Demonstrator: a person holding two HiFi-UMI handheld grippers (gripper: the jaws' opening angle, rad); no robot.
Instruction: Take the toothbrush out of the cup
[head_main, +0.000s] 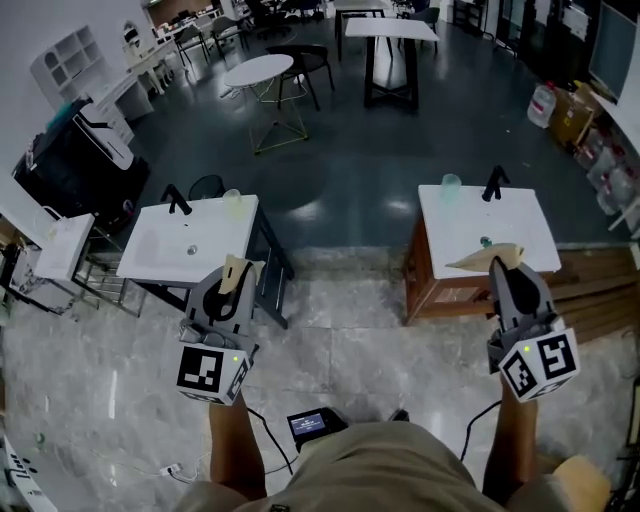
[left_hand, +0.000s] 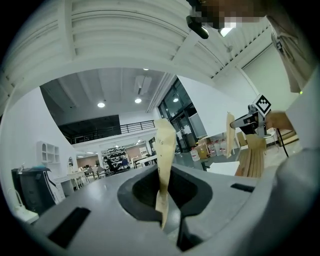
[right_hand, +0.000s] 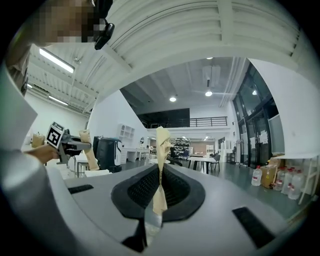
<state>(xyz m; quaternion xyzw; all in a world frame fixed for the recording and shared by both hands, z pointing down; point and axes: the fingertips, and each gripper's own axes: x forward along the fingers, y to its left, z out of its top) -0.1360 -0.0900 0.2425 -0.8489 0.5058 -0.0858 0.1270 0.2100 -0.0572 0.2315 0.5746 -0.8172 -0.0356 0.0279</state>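
Left hand-held gripper (head_main: 238, 268): its tan-wrapped jaws are pressing together tip to tip (left_hand: 164, 131), gripping nothing, and it is pointing level toward the left surface (head_main: 160, 255).
Right hand-held gripper (head_main: 497, 262): its jaws are likewise lying closed on each other (right_hand: 161, 136) with nothing between them, and it is pointing level toward the right surface (head_main: 520, 222).
Left cup (head_main: 233, 201): a pale cup is standing upright at the far edge of the left surface, near a black faucet (head_main: 177, 200).
Right cup (head_main: 451, 186): a pale greenish cup is standing upright at the far edge of the right surface, just beside a second black faucet (head_main: 494, 183).
Toothbrush: it is showing too small to make out in either cup.
Both hand-held grippers: they are hanging over the marble floor (head_main: 340, 340), well apart from both cups.
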